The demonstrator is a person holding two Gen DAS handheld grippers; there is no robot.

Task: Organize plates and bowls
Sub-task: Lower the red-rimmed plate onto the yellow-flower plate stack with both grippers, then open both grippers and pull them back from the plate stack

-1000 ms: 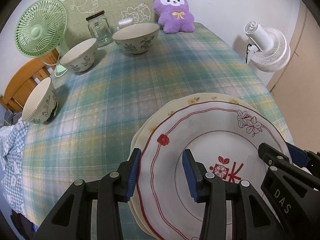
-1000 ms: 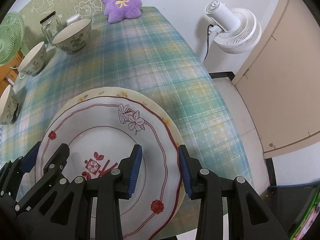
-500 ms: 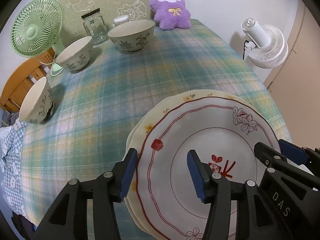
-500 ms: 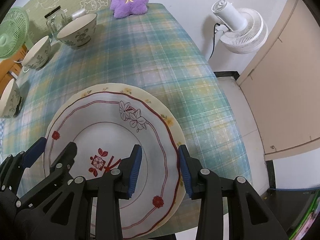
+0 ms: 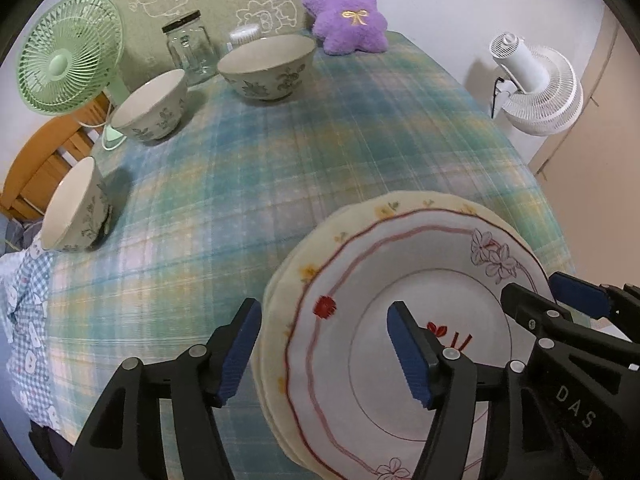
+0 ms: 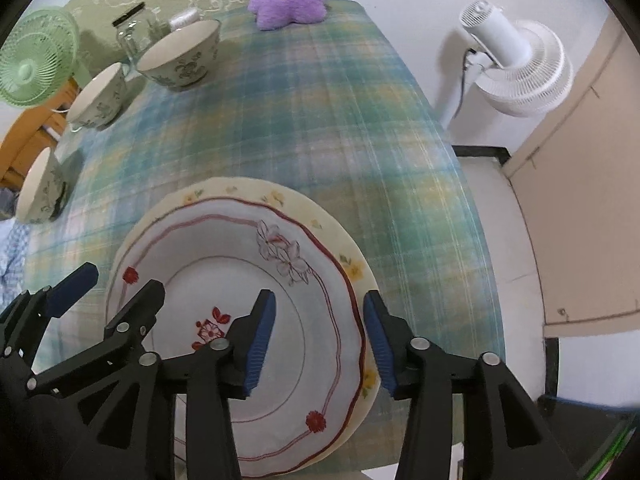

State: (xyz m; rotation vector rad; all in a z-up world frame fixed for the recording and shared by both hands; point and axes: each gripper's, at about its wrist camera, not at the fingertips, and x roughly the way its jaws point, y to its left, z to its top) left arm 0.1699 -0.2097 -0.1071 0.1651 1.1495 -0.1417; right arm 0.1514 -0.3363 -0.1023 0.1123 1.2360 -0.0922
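A white plate (image 5: 404,360) with a red wavy line and flower prints lies on top of cream plates (image 5: 400,204) at the near end of the plaid table. My left gripper (image 5: 324,348) straddles the stack's left rim. Its jaws are opening, one pad outside the rim and one over the plate, neither pressing. My right gripper (image 6: 320,338) straddles the right rim of the white plate (image 6: 224,280) in the same way, jaws opening too. Three floral bowls (image 5: 268,68) (image 5: 152,108) (image 5: 76,208) stand apart along the far left.
At the table's far end are a green desk fan (image 5: 64,56), a glass jar (image 5: 188,52) and a purple plush toy (image 5: 348,12). A white floor fan (image 6: 516,68) stands beyond the right table edge. A wooden chair (image 5: 36,168) and checked cloth (image 5: 24,320) are on the left.
Both grippers' jaws have spread apart and no longer pinch the plate rims. The plates lie still on the table. Neither hand has shifted much.
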